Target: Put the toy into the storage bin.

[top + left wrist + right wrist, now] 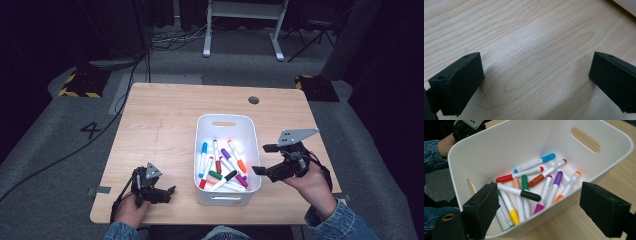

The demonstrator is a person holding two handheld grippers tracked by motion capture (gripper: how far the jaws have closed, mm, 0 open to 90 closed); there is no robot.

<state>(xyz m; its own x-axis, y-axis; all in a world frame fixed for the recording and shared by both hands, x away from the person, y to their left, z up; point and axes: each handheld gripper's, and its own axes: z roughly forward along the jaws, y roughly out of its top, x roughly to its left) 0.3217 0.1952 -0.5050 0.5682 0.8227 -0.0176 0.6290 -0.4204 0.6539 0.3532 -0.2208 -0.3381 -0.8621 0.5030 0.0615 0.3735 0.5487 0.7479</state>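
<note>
A white bin (pixel 200 145) stands on the wooden table (pixel 160 115), a little right of centre, holding several coloured markers (pixel 222 165). My right gripper (pixel 264 159) hovers just outside the bin's right wall, open, jaws pointing at it with nothing between them. In the right gripper view the open right gripper (pixel 539 195) frames the bin (pixel 499 142), where a black-capped marker (pixel 519 192) lies on top of the pile. My left gripper (pixel 170 192) rests low near the table's front left, left of the bin, and the left gripper (pixel 536 65) is open over bare wood (pixel 529 37).
A round cable hole (pixel 253 100) sits in the table's far right. The bin's corner (pixel 626 3) shows at the top right of the left gripper view. Beyond the table are floor cables (pixel 170 37) and white desk legs (pixel 206 45). The table's left half is bare wood.
</note>
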